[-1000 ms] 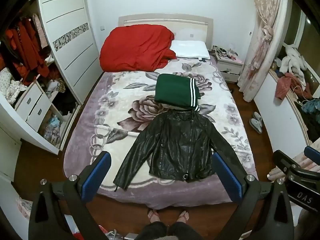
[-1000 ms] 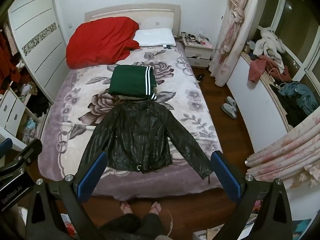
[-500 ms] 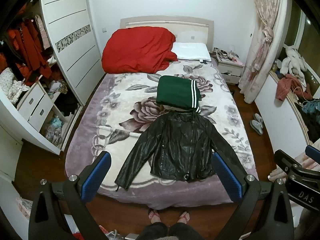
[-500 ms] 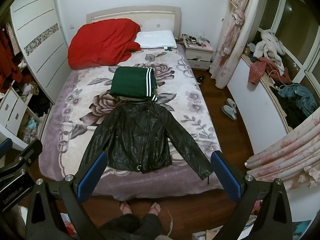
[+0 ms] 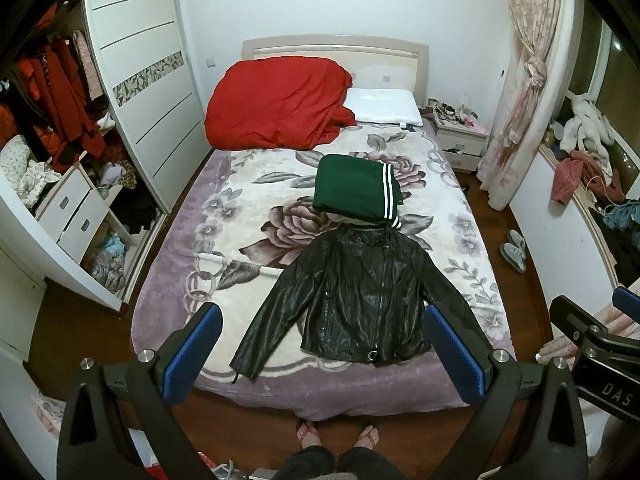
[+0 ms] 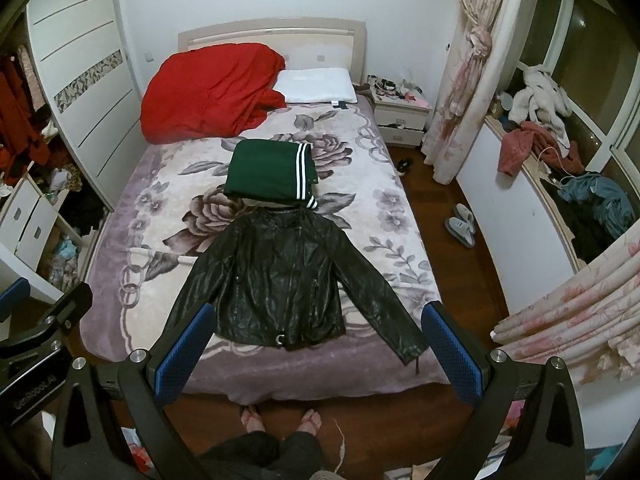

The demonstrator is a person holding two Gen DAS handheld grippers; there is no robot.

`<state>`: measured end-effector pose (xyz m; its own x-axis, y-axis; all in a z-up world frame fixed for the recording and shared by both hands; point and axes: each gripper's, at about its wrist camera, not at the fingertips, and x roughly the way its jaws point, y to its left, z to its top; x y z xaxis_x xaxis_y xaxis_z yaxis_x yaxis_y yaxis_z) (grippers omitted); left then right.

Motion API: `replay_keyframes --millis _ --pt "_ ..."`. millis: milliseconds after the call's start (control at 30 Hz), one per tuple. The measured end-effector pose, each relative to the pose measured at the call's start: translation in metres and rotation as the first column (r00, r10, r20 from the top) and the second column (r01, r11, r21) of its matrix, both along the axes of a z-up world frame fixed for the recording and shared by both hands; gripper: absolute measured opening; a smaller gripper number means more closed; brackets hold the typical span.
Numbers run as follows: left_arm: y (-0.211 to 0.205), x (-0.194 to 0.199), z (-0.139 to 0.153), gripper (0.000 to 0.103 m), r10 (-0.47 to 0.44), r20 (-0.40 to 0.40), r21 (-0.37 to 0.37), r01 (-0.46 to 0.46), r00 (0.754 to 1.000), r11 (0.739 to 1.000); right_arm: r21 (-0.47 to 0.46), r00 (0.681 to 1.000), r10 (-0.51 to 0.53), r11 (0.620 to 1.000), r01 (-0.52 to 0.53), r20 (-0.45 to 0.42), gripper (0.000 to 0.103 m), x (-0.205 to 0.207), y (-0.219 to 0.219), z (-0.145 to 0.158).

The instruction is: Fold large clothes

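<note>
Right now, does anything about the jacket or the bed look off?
Nothing is wrong with the jacket: it lies flat, zipped, sleeves spread. Its collar meets the folded green garment, and its hem sits close to the bed edge.

Change record: both wrist views sit slightly farther back and higher than one second earlier; the bed point(image 5: 168, 320) and black leather jacket point(image 5: 360, 292) appear a little lower and more central in frame. Jacket layout itself unaltered.
</note>
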<state>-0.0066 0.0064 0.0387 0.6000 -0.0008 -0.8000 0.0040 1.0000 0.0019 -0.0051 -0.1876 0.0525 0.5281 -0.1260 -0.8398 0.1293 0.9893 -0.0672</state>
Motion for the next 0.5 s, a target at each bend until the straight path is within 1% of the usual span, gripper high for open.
replay_keyframes --millis 167,400,500 --pt "-0.0008 0.0005 0.0041 0.103 0.001 0.003 0.0 -0.001 1.0 1.0 -0.001 1.0 0.001 1.0 -0.001 0.002 0.103 0.0007 -0.0022 0.0016" --pt "-0.0012 -0.0001 0.0015 0.103 0.003 0.005 -0.001 -0.003 1.0 1.0 0.001 1.0 0.0 1.0 0.0 0.011 0.103 0.0003 -0.0024 0.0033" --pt "-0.0012 0.0019 0.0077 0.103 0.005 0.008 -0.002 -0.005 1.0 1.0 0.003 1.0 0.001 1.0 -0.001 0.013 0.103 0.0021 -0.0027 0.0057"
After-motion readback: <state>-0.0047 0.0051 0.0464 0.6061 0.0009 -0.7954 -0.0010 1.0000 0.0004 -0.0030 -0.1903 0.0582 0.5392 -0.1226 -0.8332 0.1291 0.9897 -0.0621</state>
